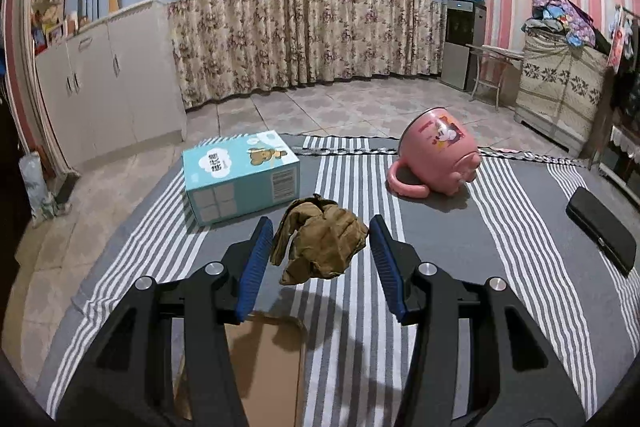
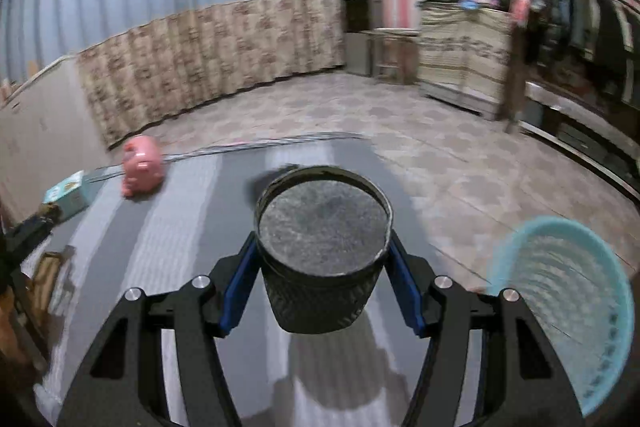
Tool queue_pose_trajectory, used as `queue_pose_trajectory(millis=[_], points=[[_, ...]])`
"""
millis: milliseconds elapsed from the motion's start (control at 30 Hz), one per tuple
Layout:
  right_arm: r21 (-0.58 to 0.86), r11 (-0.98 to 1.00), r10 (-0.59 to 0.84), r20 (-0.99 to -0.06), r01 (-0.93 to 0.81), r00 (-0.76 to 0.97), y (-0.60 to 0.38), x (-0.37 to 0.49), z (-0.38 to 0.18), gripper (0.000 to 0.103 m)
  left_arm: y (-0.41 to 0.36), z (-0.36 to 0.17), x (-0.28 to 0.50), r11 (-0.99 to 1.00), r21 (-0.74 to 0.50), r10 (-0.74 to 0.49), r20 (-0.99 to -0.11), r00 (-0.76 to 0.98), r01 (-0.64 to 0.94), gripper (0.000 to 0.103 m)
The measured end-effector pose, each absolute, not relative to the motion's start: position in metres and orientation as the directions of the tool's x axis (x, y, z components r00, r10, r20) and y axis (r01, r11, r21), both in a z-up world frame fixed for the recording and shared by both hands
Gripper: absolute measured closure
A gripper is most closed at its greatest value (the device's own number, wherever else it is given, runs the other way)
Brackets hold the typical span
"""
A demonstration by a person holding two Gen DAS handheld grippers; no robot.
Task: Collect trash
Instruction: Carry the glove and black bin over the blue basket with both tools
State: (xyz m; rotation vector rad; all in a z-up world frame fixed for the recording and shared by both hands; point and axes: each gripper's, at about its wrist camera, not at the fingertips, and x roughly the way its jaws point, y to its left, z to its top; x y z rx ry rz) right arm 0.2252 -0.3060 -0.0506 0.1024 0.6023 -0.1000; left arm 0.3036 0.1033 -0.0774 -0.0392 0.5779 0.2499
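Note:
A crumpled wad of brown paper (image 1: 320,243) hangs between the blue pads of my left gripper (image 1: 320,223), which is shut on it; its shadow falls on the striped cloth (image 1: 460,267) below. In the right wrist view my right gripper (image 2: 322,239) is shut on a black textured cup (image 2: 320,227) with a grey top, held above the cloth with its shadow beneath. This view is motion-blurred. A turquoise plastic basket (image 2: 568,307) stands on the floor to the right of the table edge.
A pale blue box (image 1: 240,175) stands at the far left of the cloth and a pink mug (image 1: 436,159) lies on its side at the back. A black case (image 1: 600,231) lies at the right edge. Flat cardboard (image 1: 264,359) lies under my left gripper.

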Motion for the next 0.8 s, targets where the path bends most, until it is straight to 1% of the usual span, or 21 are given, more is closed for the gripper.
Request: queue_pose_trajectory(millis=[167,300,400,500,600,700,800], points=[[0.020,0.968,-0.196,-0.560,0.249,0.805,-0.374,0.187,-0.045,0.042,0.075,-0.062,0.295,0.980,0.024,0.177,-0.552,0.815,-0.196,0.054],[0.026,0.937,-0.280,-0.538,0.348,0.795,-0.420,0.168,-0.042,0.042,0.024,-0.044,0.281,0.996,0.007,0.083,-0.536,0.840,-0.094,0.054],[0.041,0.917,-0.317,-0.531,0.397,0.786,-0.447,0.162,-0.041,0.042,-0.020,-0.033,0.274,0.999,-0.039,-0.015,-0.530,0.848,-0.007,0.054],[0.006,0.904,-0.362,-0.521,0.427,0.773,-0.465,0.159,-0.039,0.042,-0.072,-0.026,0.268,0.996,-0.031,-0.085,-0.514,0.853,0.080,0.054],[0.031,0.897,-0.356,-0.541,0.441,0.762,-0.485,0.163,-0.045,0.042,-0.128,-0.026,0.263,0.981,-0.049,-0.185,-0.517,0.836,0.186,0.054],[0.022,0.889,-0.366,-0.566,0.457,0.739,-0.500,0.168,-0.054,0.042,-0.179,-0.030,0.258,0.962,-0.049,-0.254,-0.517,0.817,0.269,0.054],[0.054,0.883,-0.353,-0.579,0.466,0.735,-0.514,0.169,-0.057,0.042,-0.227,-0.034,0.249,0.933,-0.051,-0.331,-0.518,0.789,0.357,0.054]])
